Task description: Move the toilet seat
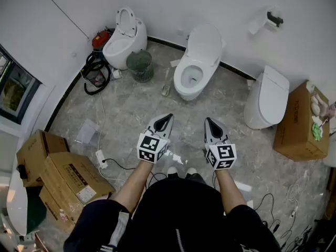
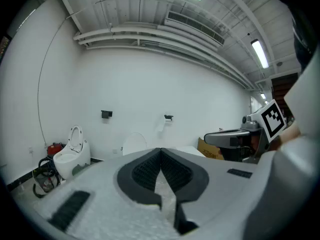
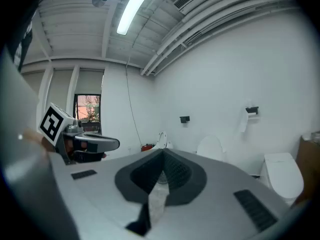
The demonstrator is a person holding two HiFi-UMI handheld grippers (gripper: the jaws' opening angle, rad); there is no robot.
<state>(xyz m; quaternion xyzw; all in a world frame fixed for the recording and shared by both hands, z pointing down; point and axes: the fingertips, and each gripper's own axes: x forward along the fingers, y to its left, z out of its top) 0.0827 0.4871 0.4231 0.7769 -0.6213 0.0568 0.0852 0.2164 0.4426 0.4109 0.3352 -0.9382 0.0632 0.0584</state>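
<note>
Grey-tiled floor, white walls, three toilets. The left tongs and right tongs are both shut tight and empty, held side by side and nearly level on outstretched forearms. Straight ahead, well apart from them, the middle toilet has its toilet seat raised. Only the head view shows the stacked cardboard boxes left of the left tongs. Only the gripper views show the ceiling strip light.
</note>
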